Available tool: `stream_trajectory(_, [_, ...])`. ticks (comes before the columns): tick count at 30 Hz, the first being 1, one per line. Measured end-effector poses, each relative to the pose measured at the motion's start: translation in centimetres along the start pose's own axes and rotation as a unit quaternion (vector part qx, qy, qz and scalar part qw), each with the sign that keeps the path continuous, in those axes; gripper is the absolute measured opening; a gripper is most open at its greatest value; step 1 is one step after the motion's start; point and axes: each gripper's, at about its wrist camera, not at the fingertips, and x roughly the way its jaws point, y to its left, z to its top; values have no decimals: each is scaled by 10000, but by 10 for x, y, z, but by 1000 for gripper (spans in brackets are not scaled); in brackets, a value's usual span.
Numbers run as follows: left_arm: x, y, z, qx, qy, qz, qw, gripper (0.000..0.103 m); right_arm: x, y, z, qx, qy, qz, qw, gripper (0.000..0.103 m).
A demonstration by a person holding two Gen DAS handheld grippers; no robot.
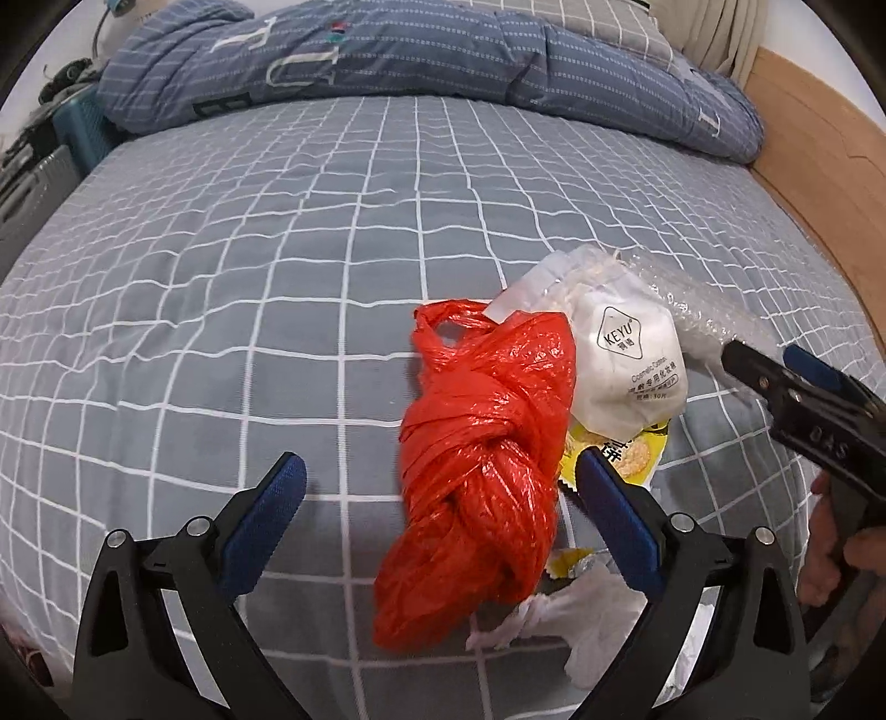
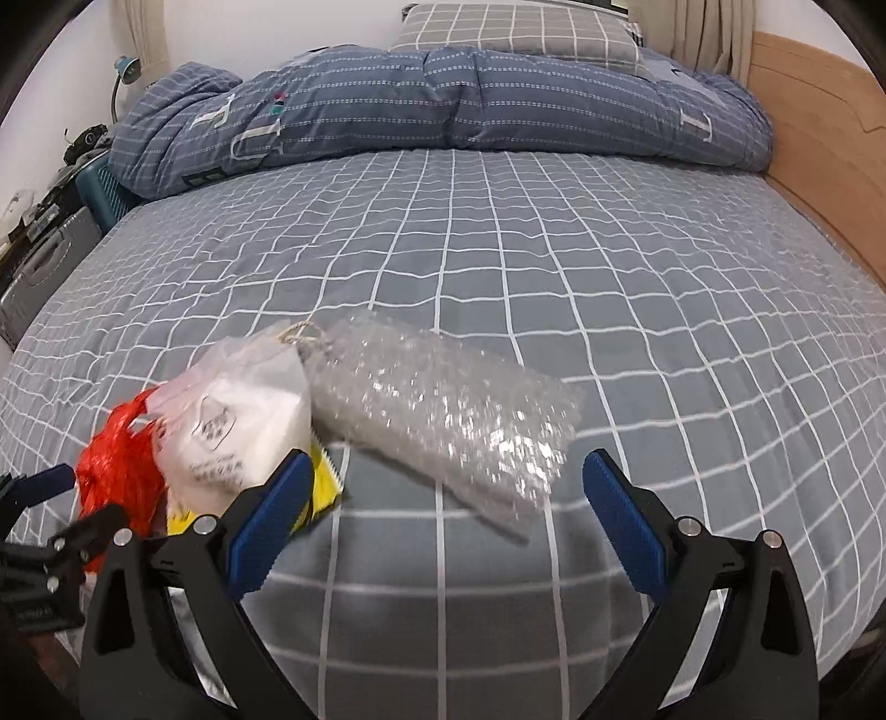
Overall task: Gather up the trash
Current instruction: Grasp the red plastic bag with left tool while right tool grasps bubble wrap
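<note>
A knotted red plastic bag (image 1: 487, 459) lies on the grey checked bed, between the open fingers of my left gripper (image 1: 440, 473). Beside it lie a white KEYU cotton-pad pack (image 1: 626, 360), a yellow snack wrapper (image 1: 626, 454), crumpled white tissue (image 1: 576, 626) and a bubble-wrap piece (image 2: 443, 421). My right gripper (image 2: 446, 479) is open, its fingers either side of the bubble wrap's near end; it also shows in the left wrist view (image 1: 775, 365). The red bag (image 2: 119, 465), white pack (image 2: 238, 426) and yellow wrapper (image 2: 324, 487) show at the left of the right wrist view.
A folded blue quilt (image 2: 443, 105) and a checked pillow (image 2: 520, 33) lie at the far end of the bed. A wooden bed frame (image 2: 819, 144) runs along the right. Boxes and clutter (image 2: 50, 232) stand beside the bed on the left.
</note>
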Motion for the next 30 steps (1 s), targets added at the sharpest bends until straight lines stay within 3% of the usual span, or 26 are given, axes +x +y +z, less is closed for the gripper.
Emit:
stream_trajectory(6, [17,-4,1,111,196,-40,9997,73,18,-3,6,85,128,52,9999,84])
stream_trajectory(8, [23,-6,1,160,299,-42,9994,56,24,-5,7,136,218,58,9997,80])
stream_trajectory(13, [27,-10,-1,277,302,-20,9992,50,34,-7,6,183,346,72,9992,66])
stream_trajectory(21, [23,-5,-1,203,204,10,9996,48,43,-7,4,163,504,-22,9986,31])
stream_trajectory(24, [20,-2,0,163,153,54,9997,48,42,-7,5,140,501,24,9986,24])
stream_trajectory(30, [13,3,5,108,47,107,9999,48,33,-2,8,-19,411,1,9992,20])
